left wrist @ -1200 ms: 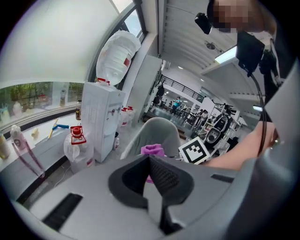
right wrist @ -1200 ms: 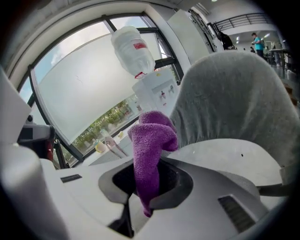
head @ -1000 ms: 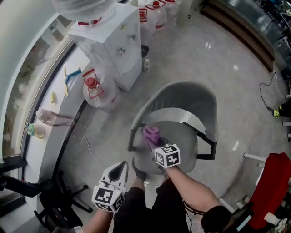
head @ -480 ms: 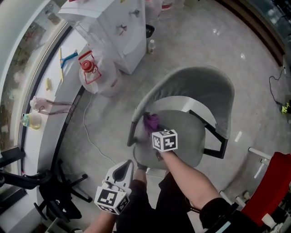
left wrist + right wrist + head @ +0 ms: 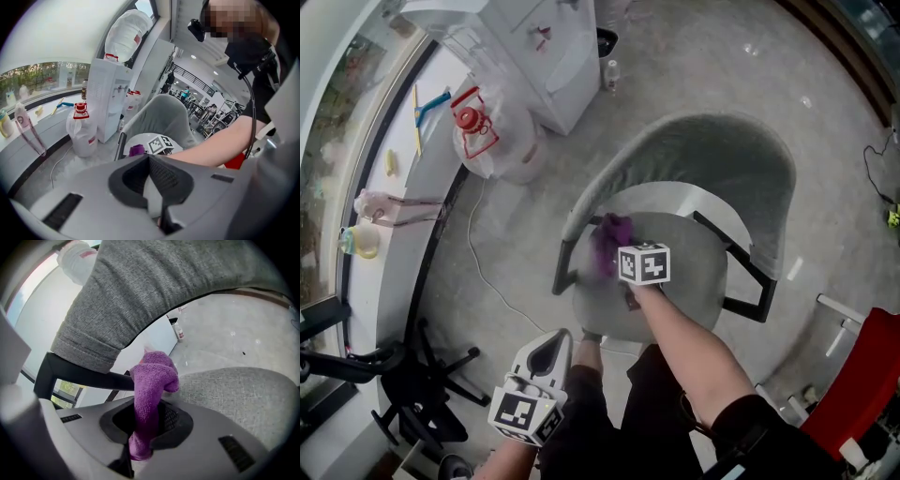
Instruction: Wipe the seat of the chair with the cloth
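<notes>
A grey tub chair (image 5: 741, 178) stands on the floor below me, its round grey seat (image 5: 684, 286) facing up. My right gripper (image 5: 614, 262) is shut on a purple cloth (image 5: 607, 242), holding it at the seat's left side near the black arm frame (image 5: 564, 267). In the right gripper view the cloth (image 5: 150, 385) stands bunched up out of the shut jaws over the seat fabric (image 5: 234, 394). My left gripper (image 5: 546, 358) hangs low by my legs, away from the chair, jaws together with nothing between them.
A white water dispenser (image 5: 548, 56) and a big water bottle with a red cap (image 5: 492, 141) stand to the chair's far left. A window ledge (image 5: 398, 197) holds small items. A black office chair base (image 5: 422, 394) sits lower left, a red object (image 5: 862, 384) at right.
My right gripper has slid the purple cloth leftward and farther back along the seat. The head view has shifted, and the left gripper has stayed low by my legs.
</notes>
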`<state>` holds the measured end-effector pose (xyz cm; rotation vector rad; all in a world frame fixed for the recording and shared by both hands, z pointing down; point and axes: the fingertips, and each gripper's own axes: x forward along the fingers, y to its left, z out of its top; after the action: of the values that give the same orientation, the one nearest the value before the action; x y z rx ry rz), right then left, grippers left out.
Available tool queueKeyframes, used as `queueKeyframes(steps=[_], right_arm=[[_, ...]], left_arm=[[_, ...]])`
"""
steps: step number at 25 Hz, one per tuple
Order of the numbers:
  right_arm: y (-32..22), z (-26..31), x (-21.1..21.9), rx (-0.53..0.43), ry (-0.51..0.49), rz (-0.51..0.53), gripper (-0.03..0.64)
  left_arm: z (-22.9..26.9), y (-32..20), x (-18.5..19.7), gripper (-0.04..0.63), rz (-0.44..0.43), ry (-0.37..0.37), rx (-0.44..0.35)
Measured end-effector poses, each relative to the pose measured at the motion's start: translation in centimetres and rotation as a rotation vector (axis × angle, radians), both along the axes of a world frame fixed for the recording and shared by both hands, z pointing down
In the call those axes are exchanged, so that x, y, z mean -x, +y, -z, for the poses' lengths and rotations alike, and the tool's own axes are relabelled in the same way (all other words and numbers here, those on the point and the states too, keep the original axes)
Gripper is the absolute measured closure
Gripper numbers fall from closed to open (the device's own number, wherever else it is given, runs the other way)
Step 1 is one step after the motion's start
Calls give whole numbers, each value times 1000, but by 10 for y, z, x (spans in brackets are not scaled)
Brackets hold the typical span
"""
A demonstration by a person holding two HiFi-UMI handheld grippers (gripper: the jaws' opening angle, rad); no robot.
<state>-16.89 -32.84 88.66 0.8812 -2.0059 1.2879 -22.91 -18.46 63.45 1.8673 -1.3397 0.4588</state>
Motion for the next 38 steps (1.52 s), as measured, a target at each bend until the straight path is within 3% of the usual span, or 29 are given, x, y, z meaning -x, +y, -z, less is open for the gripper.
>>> queueKeyframes(steps=[4, 12, 16, 21, 33, 38], right_arm=[[-3, -13, -25, 23, 55, -3, 551], [-8, -17, -78, 41, 58, -52, 549], [-10, -18, -114, 52, 70, -76, 549], [-9, -21, -157, 60, 93, -110, 549], [-4, -17, -249, 39, 322, -210, 549], [-1, -3, -255, -3, 393, -268, 549]], left_arm=[[1, -1, -13, 589, -17, 5, 8], [-5, -3, -37, 589, -41, 1, 21], [-8, -2, -56, 589, -97, 8, 13], [-8, -8, -65, 589, -78, 5, 29], [-1, -1, -102, 589, -136, 20, -6], [6, 6, -94, 589, -142, 24, -16]])
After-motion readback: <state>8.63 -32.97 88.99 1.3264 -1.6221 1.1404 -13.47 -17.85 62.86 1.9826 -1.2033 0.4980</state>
